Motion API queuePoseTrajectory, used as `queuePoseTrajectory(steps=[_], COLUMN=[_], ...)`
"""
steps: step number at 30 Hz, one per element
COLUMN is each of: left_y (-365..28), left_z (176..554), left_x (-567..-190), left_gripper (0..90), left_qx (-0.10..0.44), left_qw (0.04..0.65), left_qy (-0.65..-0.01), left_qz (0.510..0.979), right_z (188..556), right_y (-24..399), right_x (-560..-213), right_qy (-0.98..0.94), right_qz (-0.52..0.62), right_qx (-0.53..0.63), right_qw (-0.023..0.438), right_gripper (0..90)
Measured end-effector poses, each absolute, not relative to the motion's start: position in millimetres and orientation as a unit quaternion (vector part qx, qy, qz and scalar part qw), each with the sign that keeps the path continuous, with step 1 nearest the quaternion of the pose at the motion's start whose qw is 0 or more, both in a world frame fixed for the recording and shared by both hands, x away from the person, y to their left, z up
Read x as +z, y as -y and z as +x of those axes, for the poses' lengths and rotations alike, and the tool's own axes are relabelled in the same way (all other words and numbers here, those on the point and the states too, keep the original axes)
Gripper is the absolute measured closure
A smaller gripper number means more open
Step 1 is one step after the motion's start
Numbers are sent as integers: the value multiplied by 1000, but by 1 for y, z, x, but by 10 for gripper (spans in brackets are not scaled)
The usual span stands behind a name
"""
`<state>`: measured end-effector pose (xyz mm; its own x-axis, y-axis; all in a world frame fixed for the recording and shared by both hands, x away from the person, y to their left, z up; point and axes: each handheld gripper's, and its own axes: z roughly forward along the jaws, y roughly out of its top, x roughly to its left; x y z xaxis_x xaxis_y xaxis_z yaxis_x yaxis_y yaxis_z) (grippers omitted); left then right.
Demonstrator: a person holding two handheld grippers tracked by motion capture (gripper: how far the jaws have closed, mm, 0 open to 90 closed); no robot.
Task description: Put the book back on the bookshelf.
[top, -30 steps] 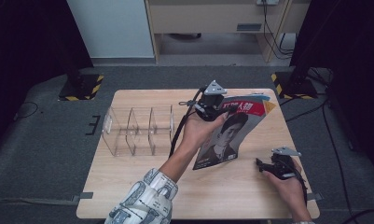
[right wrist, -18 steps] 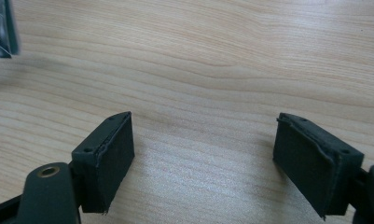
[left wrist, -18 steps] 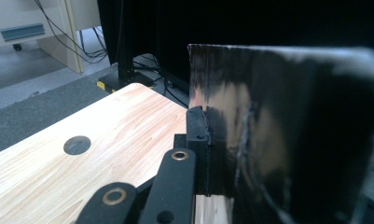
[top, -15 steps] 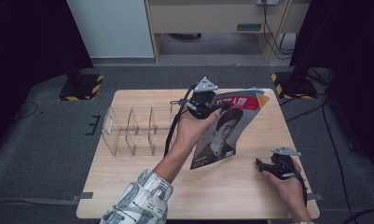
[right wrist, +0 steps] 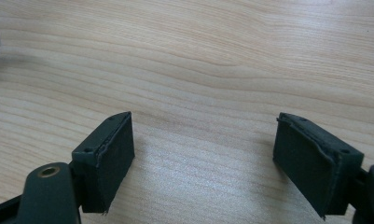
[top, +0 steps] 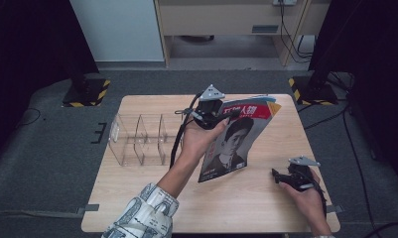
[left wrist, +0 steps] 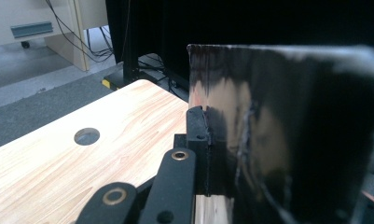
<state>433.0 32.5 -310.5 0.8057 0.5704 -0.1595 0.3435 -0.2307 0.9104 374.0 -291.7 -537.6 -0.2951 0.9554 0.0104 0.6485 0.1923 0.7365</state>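
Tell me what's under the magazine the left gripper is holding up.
The left gripper is clamped on the magazine, tilted up on its lower edge. Around it bare wooden table shows. The strip of table directly beneath the cover is hidden, so anything lying there can't be seen.

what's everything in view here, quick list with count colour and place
magazine: one, red title band with a portrait cover, lifted on its lower edge near the table's middle, clamped at its top left corner
clear divider rack: one, transparent, left part of the table
table: one, light wood, with a round hole in its top
left gripper: one, black with grey plate, shut on the magazine's top edge
right gripper: one, black, jaws wide apart above bare wood, near the table's right edge
patterned sleeve: one, white and dark print, on the left forearm
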Motion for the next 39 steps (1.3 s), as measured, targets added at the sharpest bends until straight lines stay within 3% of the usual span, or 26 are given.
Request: queuePoseTrajectory(steps=[39], left_y=[-78], left_z=[407], left_x=[-310], left_gripper=[863], left_qx=[94], left_qw=[563], left_qy=[-292], left_qz=[768], right_z=[371], right_y=[289], right_x=[-538], right_qy=[-746], right_qz=[530], right_qx=[330], right_qw=[229], right_gripper=[203])
